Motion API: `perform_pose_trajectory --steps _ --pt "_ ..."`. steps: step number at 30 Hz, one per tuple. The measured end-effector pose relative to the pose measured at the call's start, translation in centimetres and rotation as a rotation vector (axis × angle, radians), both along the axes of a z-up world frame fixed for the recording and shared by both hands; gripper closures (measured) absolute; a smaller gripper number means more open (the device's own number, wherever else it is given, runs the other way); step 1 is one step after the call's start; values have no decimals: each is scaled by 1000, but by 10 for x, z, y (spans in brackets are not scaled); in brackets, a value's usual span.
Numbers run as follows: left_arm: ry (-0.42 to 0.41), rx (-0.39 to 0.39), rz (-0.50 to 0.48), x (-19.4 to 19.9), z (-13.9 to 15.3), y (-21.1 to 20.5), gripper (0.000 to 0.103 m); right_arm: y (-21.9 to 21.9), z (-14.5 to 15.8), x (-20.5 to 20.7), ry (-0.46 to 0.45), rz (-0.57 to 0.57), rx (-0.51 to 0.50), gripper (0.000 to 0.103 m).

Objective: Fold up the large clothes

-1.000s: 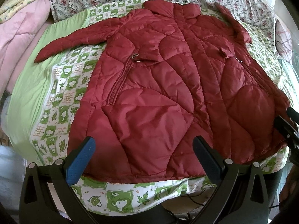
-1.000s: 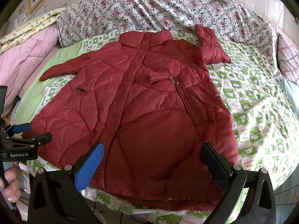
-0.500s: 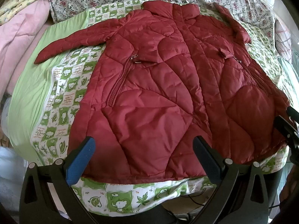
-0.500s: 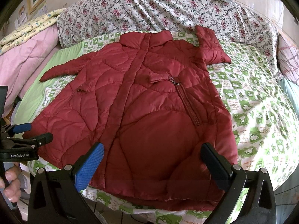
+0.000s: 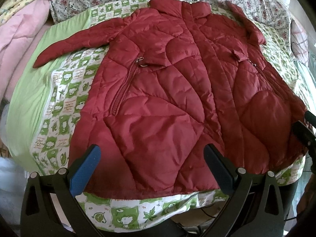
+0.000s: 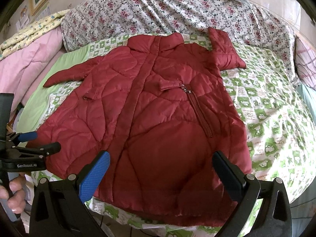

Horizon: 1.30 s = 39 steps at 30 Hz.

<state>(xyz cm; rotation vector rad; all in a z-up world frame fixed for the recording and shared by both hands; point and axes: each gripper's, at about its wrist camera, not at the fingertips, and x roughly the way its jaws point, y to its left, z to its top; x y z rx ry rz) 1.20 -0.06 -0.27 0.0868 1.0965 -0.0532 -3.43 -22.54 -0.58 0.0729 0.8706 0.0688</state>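
No real shift since prior frame: both hand-held grippers, left [image 5: 151,158] & right [image 6: 161,165], wide open, empty, near jacket [image 5: 177,90] hem.

Dark red quilted puffer jacket [image 5: 173,90]: smooth synthetic cloth, slight sheen on the padded panels, stitched seams sunk between them. Its 2 pocket zippers [image 6: 199,114] have fine red teeth and small shiny metal pulls.

Green-and-white printed bedsheet [image 6: 272,122]: matt woven cloth, lightly wrinkled. Plain light-green cloth strip [image 5: 29,98] beside it: matt, smooth.

Floral-print quilt [image 6: 177,9]: matt cloth, softly creased. Pink padded blanket [image 6: 29,59]: matt, soft-looking cloth.

Left gripper [image 5: 152,167]: matt black plastic frame, shiny round metal pins at the joints; 1 finger carries a blue pad [image 5: 86,169] with fine dotted texture. Right gripper [image 6: 161,173]: same matt black plastic, metal pins, textured blue pad [image 6: 94,175].
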Motion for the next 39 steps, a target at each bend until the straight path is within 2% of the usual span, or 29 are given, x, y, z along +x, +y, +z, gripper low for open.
perform_pose_trajectory --steps 4,10,15,20,25,32,39 --pt "18 -18 -8 5 0 1 0 -2 3 4 -2 3 -7 0" --pt "-30 14 -7 14 5 2 0 -7 9 10 -60 -4 -14 0" --pt "-16 15 -5 25 6 3 0 -17 9 25 7 -14 8 0" --pt "9 -31 7 41 5 8 0 -31 14 45 21 -32 24 0" --pt "13 -30 14 60 6 8 0 -47 23 72 8 -51 11 0" --pt "16 -33 18 93 7 9 0 -79 35 132 -7 -84 -29 0" --pt "2 -29 38 122 6 12 0 -125 42 228 6 -137 -52 0"
